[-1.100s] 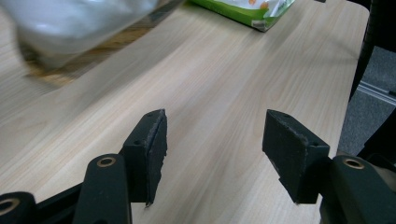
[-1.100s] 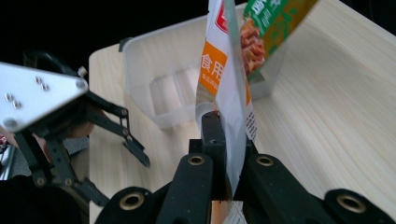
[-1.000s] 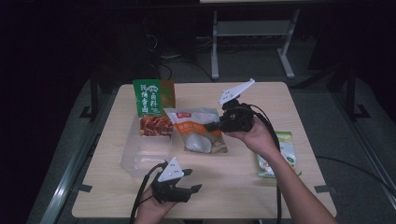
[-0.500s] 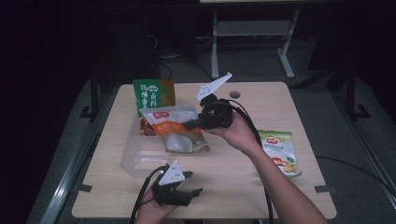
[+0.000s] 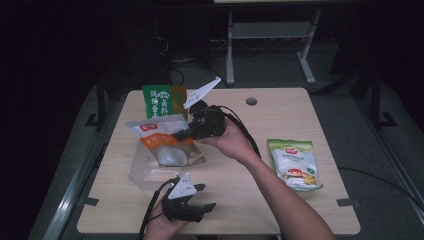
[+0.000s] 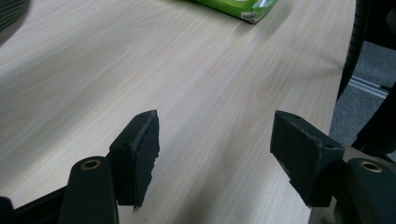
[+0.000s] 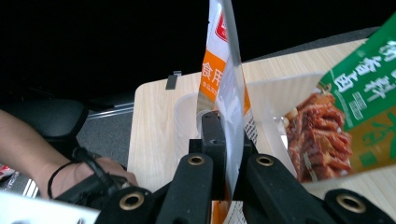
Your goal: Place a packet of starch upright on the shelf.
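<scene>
My right gripper (image 5: 181,134) clamps the orange-and-white plastic pouch (image 5: 162,145) over the clear tub (image 5: 145,170); left gripper (image 5: 202,196), jaws just widening, empty near the bench's (image 5: 280,200) 6 o'clock edge.

Background stuff: a light wooden table (image 5: 280,200) with a small round dark hole (image 5: 251,101) near its far edge. On the right side lies a flat green and white snack pouch (image 5: 294,164), well apart from everything else. Behind the table, on the dark grey floor (image 5: 345,95), stands a grey metal frame (image 5: 270,35) with splayed feet.
</scene>
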### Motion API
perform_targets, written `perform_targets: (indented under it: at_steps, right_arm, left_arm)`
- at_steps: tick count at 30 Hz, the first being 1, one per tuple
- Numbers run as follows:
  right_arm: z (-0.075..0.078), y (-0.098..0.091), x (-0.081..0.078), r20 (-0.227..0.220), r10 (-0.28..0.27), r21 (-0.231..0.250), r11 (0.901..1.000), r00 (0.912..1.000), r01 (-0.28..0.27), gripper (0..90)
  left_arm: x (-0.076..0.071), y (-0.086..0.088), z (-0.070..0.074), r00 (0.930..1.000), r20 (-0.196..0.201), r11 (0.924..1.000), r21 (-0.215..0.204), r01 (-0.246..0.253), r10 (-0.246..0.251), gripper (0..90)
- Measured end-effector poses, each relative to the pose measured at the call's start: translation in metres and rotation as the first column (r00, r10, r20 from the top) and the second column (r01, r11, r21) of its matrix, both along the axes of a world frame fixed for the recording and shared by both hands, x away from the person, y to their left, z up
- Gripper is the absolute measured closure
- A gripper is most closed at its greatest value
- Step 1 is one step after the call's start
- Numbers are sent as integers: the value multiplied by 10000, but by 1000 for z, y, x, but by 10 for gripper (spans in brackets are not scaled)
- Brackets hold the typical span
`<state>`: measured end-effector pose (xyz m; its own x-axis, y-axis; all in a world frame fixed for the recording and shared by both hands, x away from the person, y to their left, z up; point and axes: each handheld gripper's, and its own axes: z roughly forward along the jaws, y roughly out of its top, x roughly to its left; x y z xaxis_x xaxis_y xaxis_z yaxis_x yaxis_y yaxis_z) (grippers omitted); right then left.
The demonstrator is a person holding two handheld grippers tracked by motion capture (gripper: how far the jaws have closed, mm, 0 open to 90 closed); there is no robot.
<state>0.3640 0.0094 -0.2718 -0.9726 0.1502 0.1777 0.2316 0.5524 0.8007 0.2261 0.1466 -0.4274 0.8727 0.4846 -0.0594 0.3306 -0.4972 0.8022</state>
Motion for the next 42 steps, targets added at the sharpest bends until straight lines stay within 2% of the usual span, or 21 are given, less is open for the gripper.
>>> perform_targets:
  at_steps: [5,13,21,22,27,29,30,34,38,42]
  right_arm:
    - [-3,14,4,-120,136,142,9998,9998,-134,900]
    - [-14,35,10,-472,313,88,9995,9984,-309,900]
    - [-20,56,12,-609,583,-22,9983,9964,-585,900]
    - [-23,62,14,-645,743,88,9972,9952,-739,900]
    - [-27,73,14,-788,988,30,9951,9920,-989,900]
    - [-30,78,14,-922,1070,3,9942,9900,-1074,900]
    - [-35,84,16,-1055,1208,21,9926,9871,-1213,900]
    - [-43,90,18,-1291,1289,-20,9915,9832,-1303,900]
    - [-48,93,20,-1346,1269,-164,9913,9827,-1303,900]
    - [-61,94,22,-1483,1017,-393,9933,9837,-1086,900]
  left_arm:
    - [-2,-1,0,10000,-22,9998,-191,91,-92,315]
    - [-5,-5,-3,9997,34,9997,-101,221,-221,313]
    - [-5,-5,-2,9995,112,9996,-88,283,-282,312]
    - [-5,-5,-2,9996,91,9996,-89,281,-280,308]
    - [-6,-7,-2,9996,7,9995,-117,293,-293,298]
    - [-6,-7,-2,9995,44,9994,-73,327,-326,296]
    - [-6,-8,-3,9995,-71,9994,-173,299,-301,297]
    - [-7,-8,-4,9993,-92,9992,-137,369,-370,296]
    - [-7,-9,-5,9992,-106,9991,-132,397,-398,295]
    - [-8,-9,-5,9990,-97,9990,-71,446,-447,295]
